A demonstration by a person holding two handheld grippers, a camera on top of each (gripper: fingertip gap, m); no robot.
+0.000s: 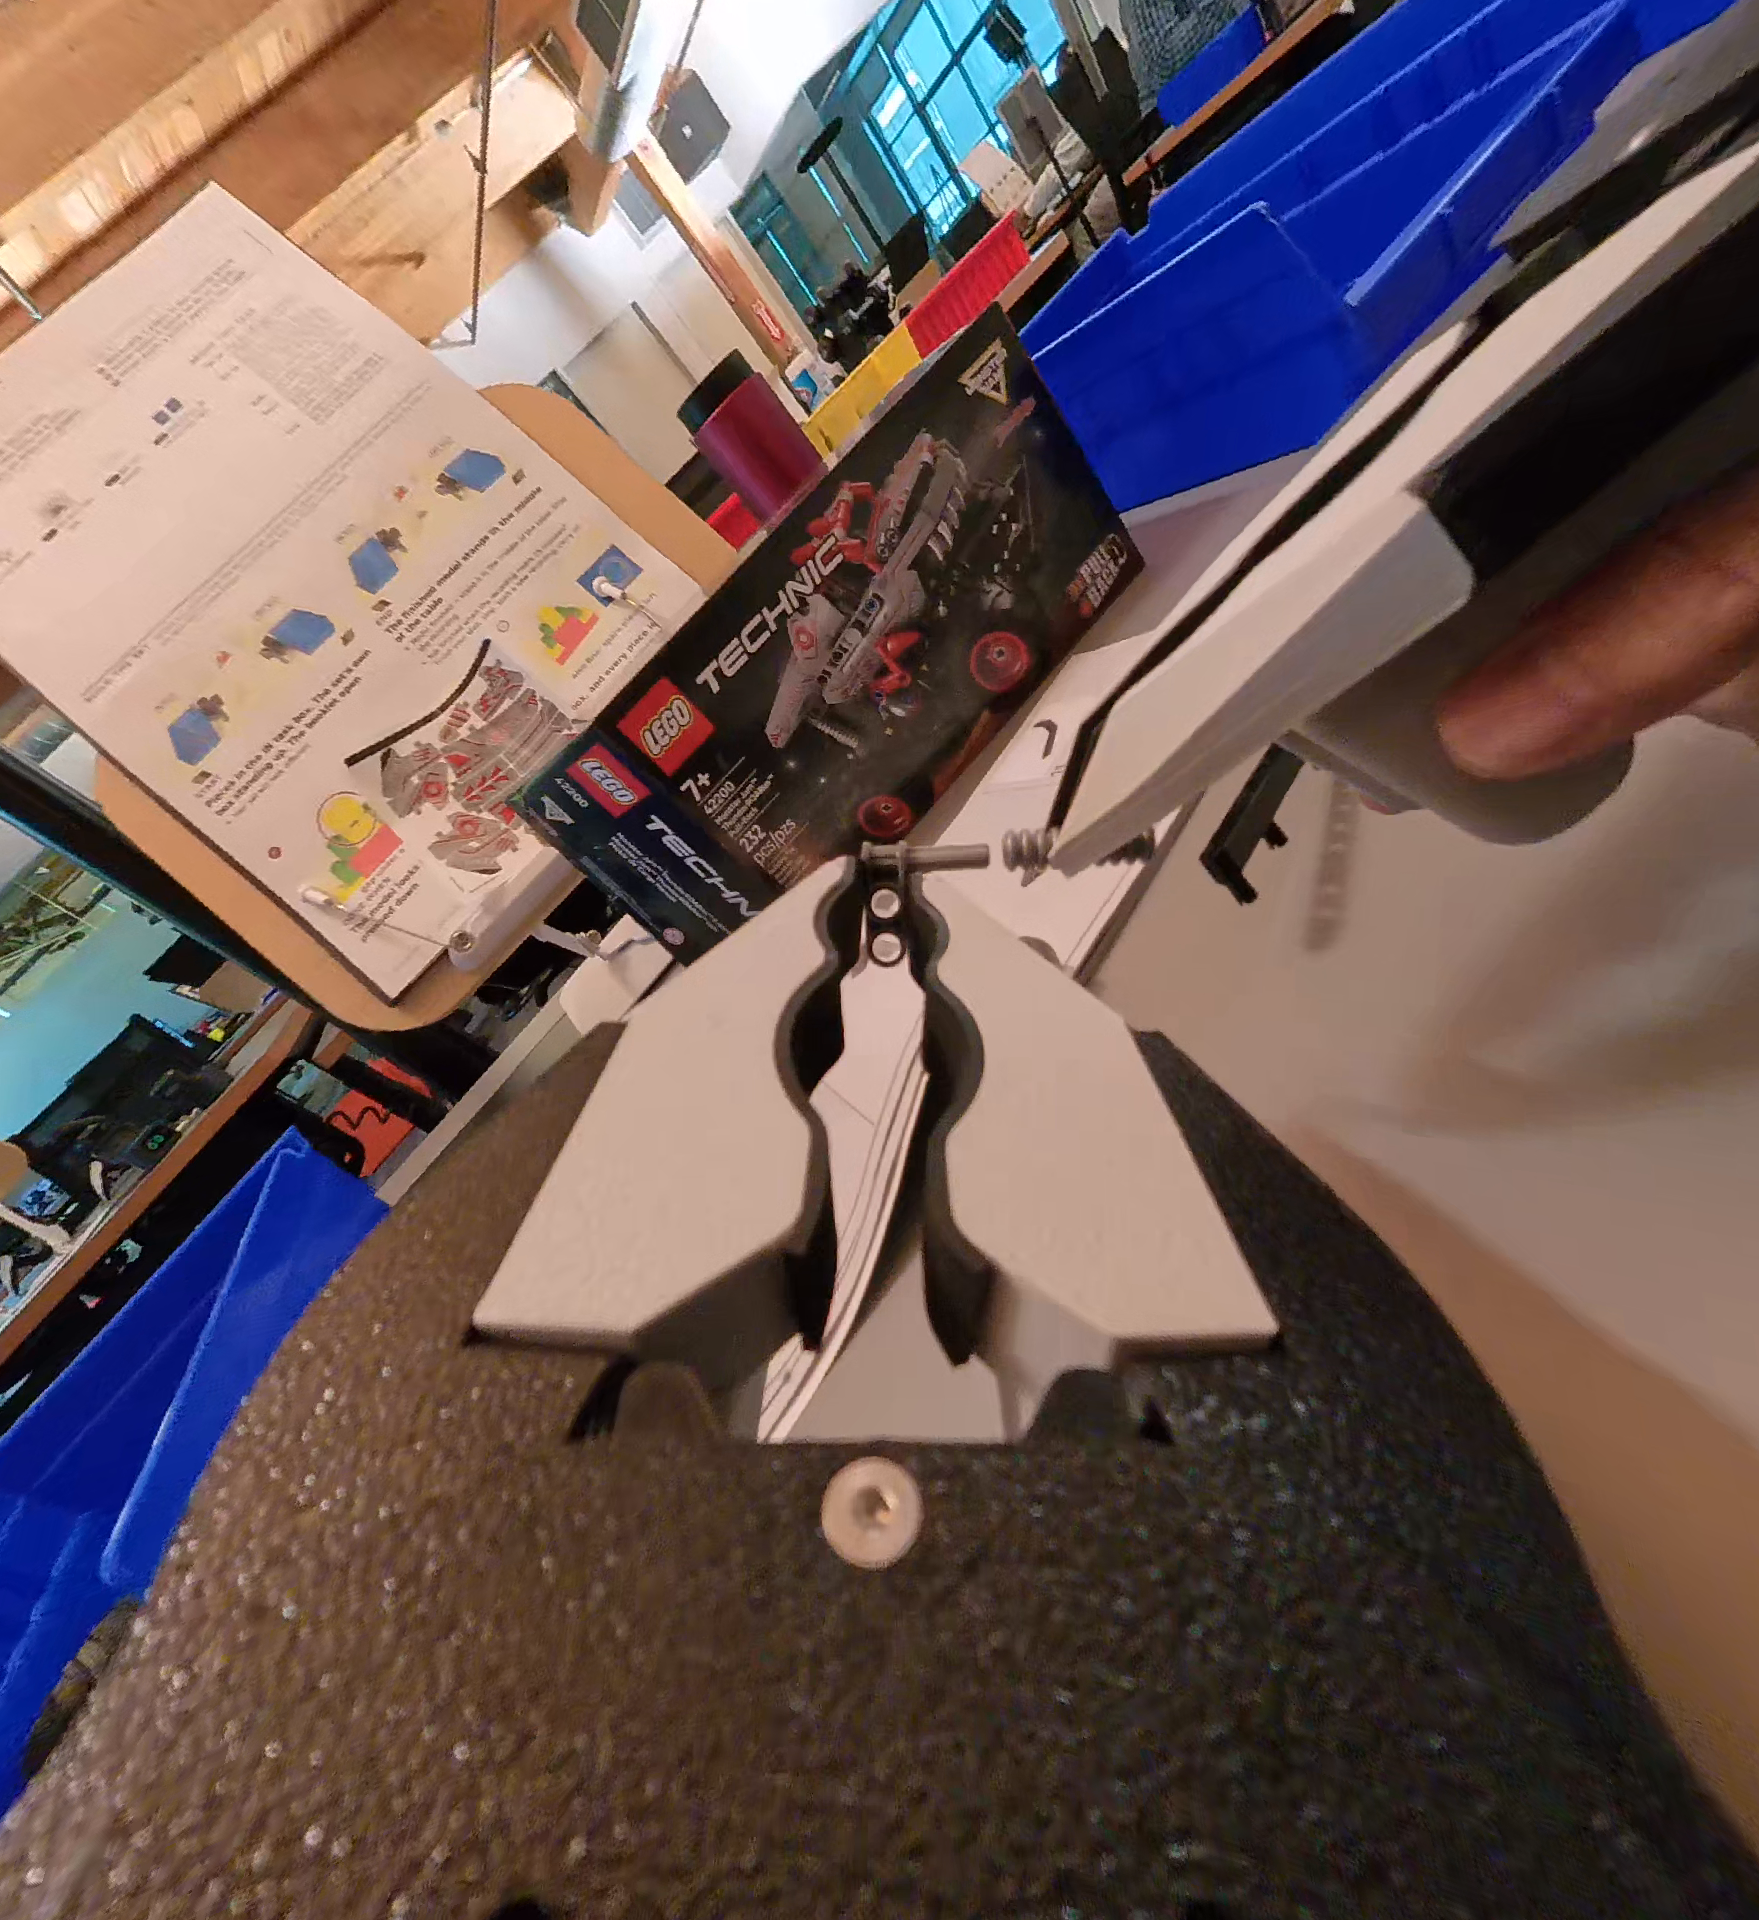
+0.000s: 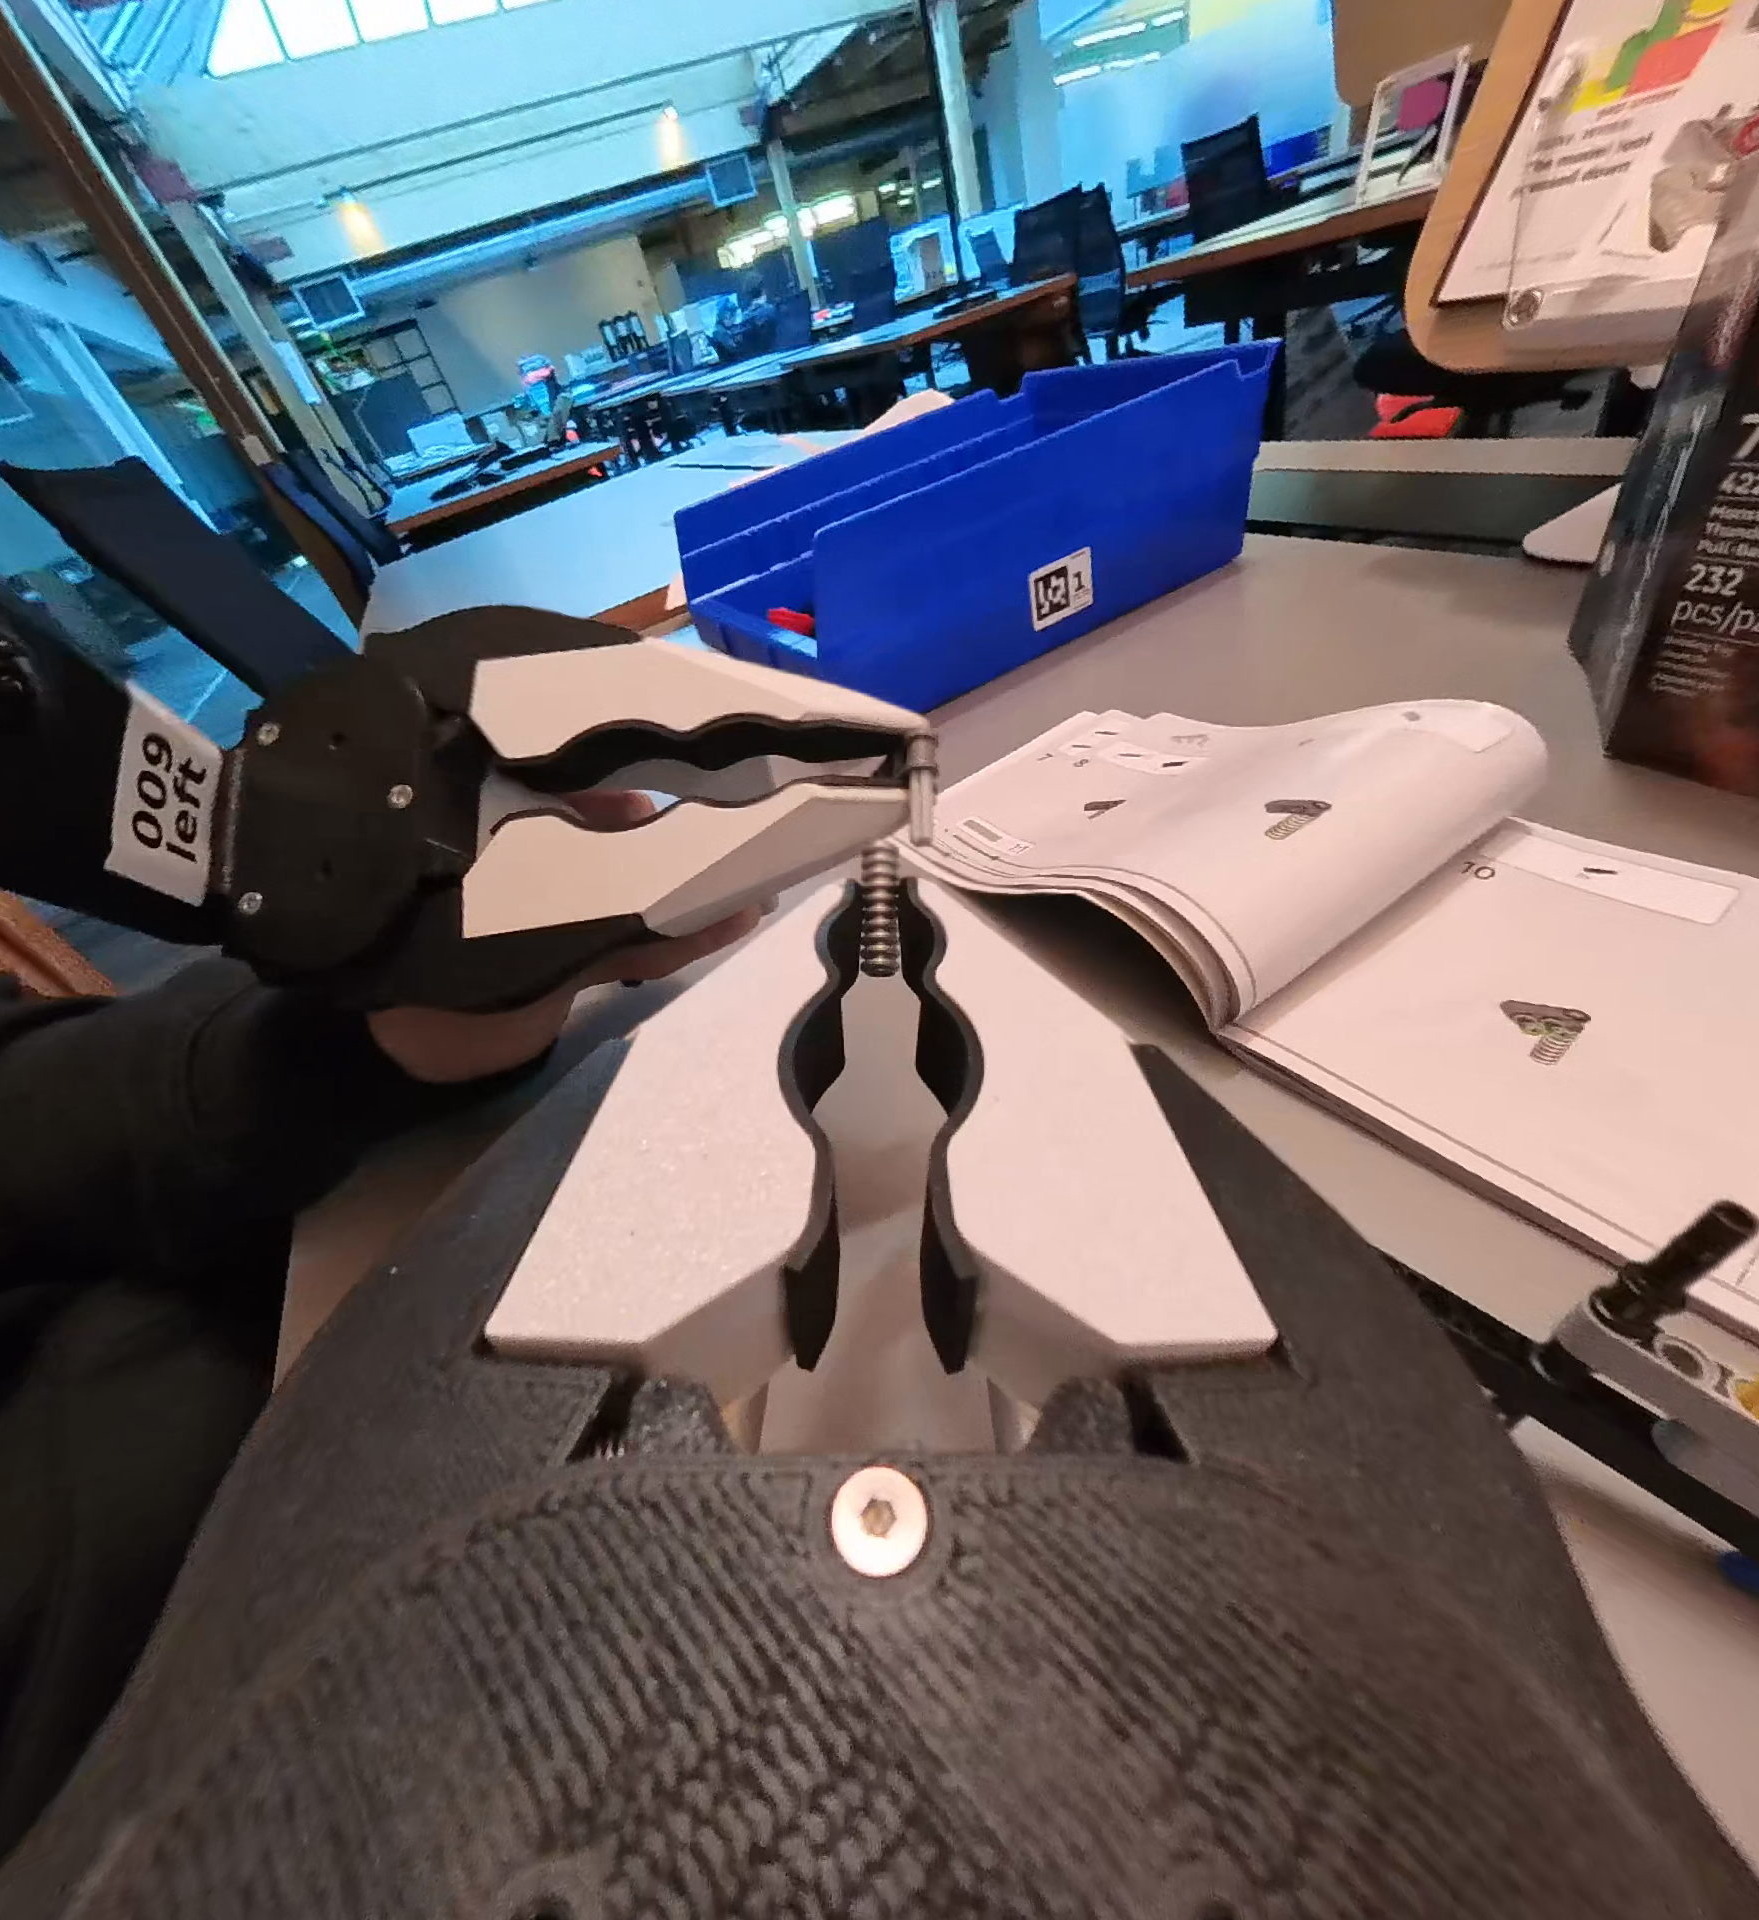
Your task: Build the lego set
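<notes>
Early in the build, by the look of it: left gripper jaws clamped on a small black liftarm with a grey axle pointing to 3 o'clock, right gripper jaws clamped on a metal spring, coil end just short of the axle tip. Spring not yet threated on. Off the table at 5 o'clock in right wrist view, partly built grey subassembly beside open instruction booklet; blue parts bin and Lego box behind, so most pieces presumably left.

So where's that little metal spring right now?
The spring is pinched in the right gripper jaws, just below the grey axle held by the left gripper.
</notes>
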